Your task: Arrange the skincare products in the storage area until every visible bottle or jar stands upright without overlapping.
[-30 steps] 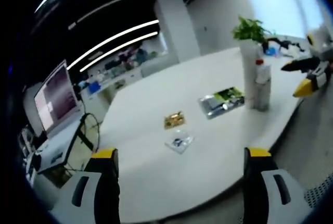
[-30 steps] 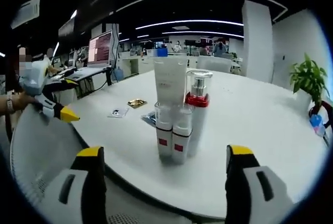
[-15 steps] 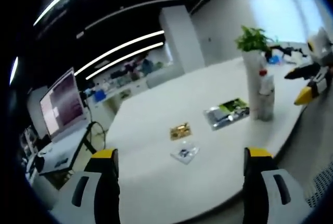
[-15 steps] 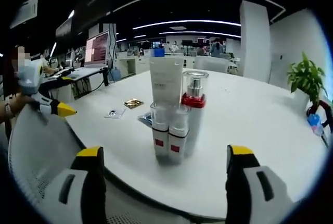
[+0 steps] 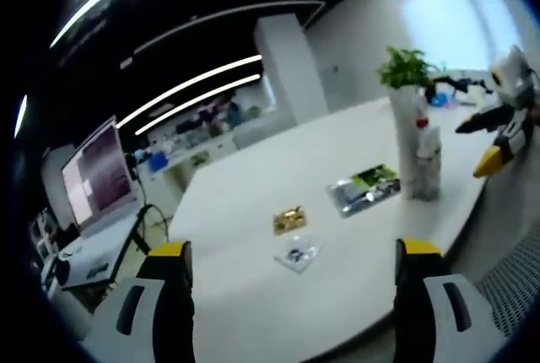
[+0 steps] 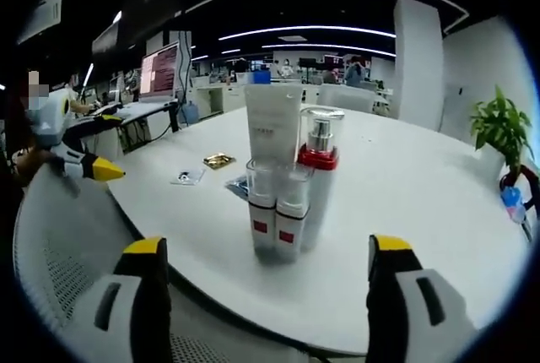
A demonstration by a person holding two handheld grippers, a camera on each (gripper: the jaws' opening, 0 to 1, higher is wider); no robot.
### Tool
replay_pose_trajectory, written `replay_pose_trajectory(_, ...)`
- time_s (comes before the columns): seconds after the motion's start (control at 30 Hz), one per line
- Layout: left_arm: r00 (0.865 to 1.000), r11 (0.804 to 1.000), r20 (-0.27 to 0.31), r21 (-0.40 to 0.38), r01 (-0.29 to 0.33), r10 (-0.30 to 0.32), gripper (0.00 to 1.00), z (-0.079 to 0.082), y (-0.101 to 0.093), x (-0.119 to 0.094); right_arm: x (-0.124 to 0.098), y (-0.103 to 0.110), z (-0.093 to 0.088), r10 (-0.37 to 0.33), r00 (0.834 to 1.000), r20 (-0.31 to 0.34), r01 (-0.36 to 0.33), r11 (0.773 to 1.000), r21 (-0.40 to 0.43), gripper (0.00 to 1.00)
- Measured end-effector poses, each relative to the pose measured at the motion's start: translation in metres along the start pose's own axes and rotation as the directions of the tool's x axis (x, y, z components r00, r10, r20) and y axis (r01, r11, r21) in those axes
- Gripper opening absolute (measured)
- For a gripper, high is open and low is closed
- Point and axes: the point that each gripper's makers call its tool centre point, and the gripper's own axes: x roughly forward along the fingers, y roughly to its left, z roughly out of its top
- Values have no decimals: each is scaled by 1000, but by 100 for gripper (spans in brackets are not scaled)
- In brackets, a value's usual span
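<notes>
— Has anything shifted since a second ago?
— Hardly: both views have drifted a little with the hands, while the products stand where they stood on the white table (image 6: 439,211).
— How many products?
— Four in the right gripper view, bunched and touching near the table's near edge: two small bottles (image 6: 277,219) with red labels in front, a pump bottle (image 6: 319,179) with a red collar just behind, and one tall white tube (image 6: 272,131) at the back. All upright.
— And flat things?
— Three past them: a gold sachet (image 5: 288,219), a clear sachet (image 5: 297,253) and a silvery green packet (image 5: 364,188).
— Grippers?
— Left gripper (image 5: 291,295) and right gripper (image 6: 263,291) both have jaws spread wide, nothing between them, short of the table.
— Anything in containers?
— One plant (image 6: 499,127) in a pot, well apart.
</notes>
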Motion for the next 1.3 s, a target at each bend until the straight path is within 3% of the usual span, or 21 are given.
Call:
replay_pose_trajectory(0.13, 1000, 1000, 22, 11, 7, -7, 97, 3, -1, 0, 2, 3, -4, 8, 999, -46, -10, 999, -41, 98)
replay_pose_trajectory(0.27, 999, 998, 4, 10, 54, -54, 97, 0, -8, -1, 3, 4, -10, 30, 995, -92, -36, 997, -65, 91)
replay_pose_trajectory(0.47, 996, 996, 14, 17, 85, -85, 97, 1, -13, -1, -4, -2, -9, 41, 986, -162, -60, 991, -117, 93)
replay_pose_trajectory(0.6, 995, 995, 7, 19, 103, -103, 97, 0, -17, 0, -13, -16, 15, 61, 988, -142, -79, 990, -119, 90)
replay_pose_trajectory(0.77, 997, 997, 26, 3, 72, -72, 97, 3, -12, -1, -17, -24, 42, 129, 982, -137, -147, 981, -128, 89)
replay_pose_trajectory(1.0, 999, 999, 18, -6, 32, -32, 97, 3, -5, -3, -18, -32, 76, 227, 959, -169, -252, 958, -140, 88)
replay_pose_trajectory(1.13, 999, 1000, 18, -5, 28, -28, 97, 3, -5, -3, -14, -42, 101, 267, 951, -157, -289, 946, -144, 87)
replay_pose_trajectory(1.3, 1000, 1000, 23, -6, 18, -18, 97, 3, -3, -3, -1, -50, 127, 320, 929, -187, -354, 915, -195, 84)
